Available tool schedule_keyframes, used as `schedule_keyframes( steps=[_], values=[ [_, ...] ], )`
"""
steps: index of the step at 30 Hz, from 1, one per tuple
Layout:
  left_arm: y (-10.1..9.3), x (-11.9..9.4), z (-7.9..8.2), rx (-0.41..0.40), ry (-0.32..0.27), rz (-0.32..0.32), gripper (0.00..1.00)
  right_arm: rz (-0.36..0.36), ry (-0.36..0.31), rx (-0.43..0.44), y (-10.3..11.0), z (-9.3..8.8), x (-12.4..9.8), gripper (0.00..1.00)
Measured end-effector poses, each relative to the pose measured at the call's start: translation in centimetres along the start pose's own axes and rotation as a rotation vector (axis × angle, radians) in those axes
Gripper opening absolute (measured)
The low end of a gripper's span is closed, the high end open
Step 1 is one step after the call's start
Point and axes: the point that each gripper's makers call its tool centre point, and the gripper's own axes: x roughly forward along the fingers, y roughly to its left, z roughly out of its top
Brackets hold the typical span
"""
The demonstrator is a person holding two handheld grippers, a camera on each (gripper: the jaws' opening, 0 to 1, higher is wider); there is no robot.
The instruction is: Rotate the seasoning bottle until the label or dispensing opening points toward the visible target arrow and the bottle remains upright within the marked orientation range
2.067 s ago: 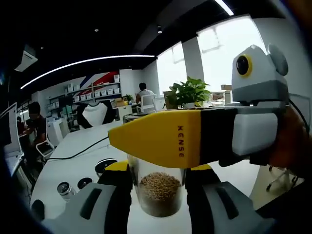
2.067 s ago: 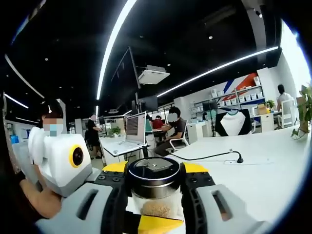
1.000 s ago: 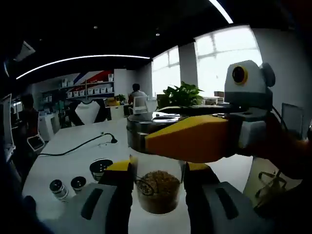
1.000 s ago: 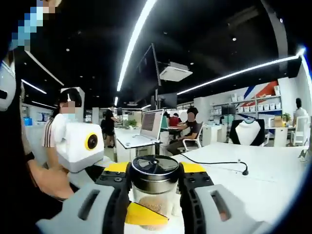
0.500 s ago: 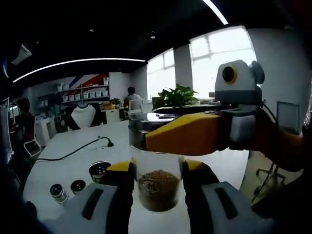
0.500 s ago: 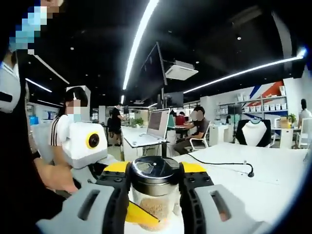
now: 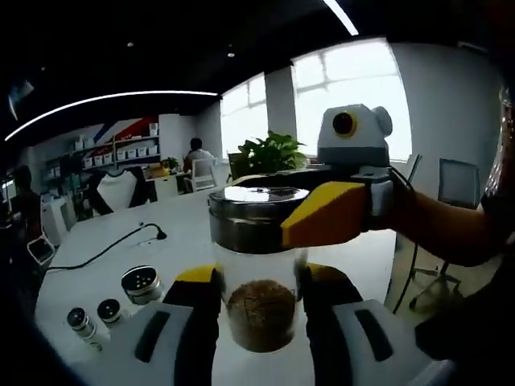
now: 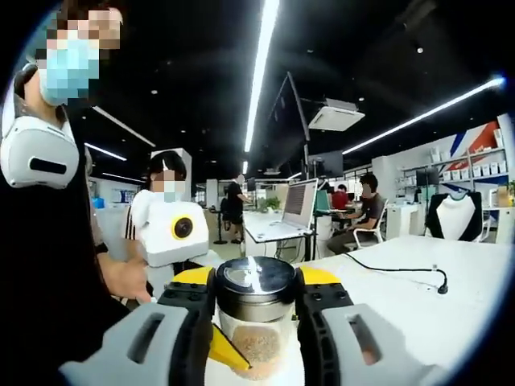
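The seasoning bottle (image 7: 257,318) is clear glass with brown granules and a steel cap (image 7: 241,221), held upright above the table. My left gripper (image 7: 259,277) is shut on its glass body, one jaw on each side. My right gripper (image 7: 265,207) reaches in from the right and is shut on the cap, its yellow finger (image 7: 330,211) lying across the cap's front. In the right gripper view the cap (image 8: 256,283) sits between the jaws of my right gripper (image 8: 256,293). Below the cap, the left gripper's yellow finger (image 8: 224,347) presses on the glass.
A white table (image 7: 88,277) lies under the bottle with two small bottles (image 7: 80,322), a round metal lid (image 7: 138,283) and a black cable (image 7: 105,249). A potted plant (image 7: 269,153) stands behind. A masked person (image 8: 48,201) holding the grippers stands close on the left. A laptop (image 8: 298,205) sits on a far desk.
The right gripper has swung round the cap, from lying across the bottle's front to the right side in the left gripper view. Both cameras shifted. Both grips held throughout.
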Motion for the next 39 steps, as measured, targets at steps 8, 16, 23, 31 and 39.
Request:
schedule_keyframes(
  steps=[8,16,23,31,39],
  values=[
    [1.7,0.8,-1.1,0.075,0.069,0.165,0.42,-0.263,0.003,0.034,-2.2,-0.8,0.4,0.37],
    [2.0,0.9,-1.8,0.079,0.053,0.157,0.42,-0.286,0.041,0.027,-2.7,-1.5,0.7,0.37],
    [1.7,1.2,-2.7,-0.088,-0.002,-0.023,0.41,-0.176,0.038,0.073,-3.7,-2.5,0.6,0.36],
    [3.9,0.7,-4.9,-0.178,0.023,0.017,0.48,-0.215,0.052,0.124,-8.2,-5.0,0.4,0.36],
    [5.7,-0.3,-6.3,-0.184,0.057,0.063,0.52,-0.216,0.064,0.102,-11.7,-6.8,1.2,0.37]
  ],
)
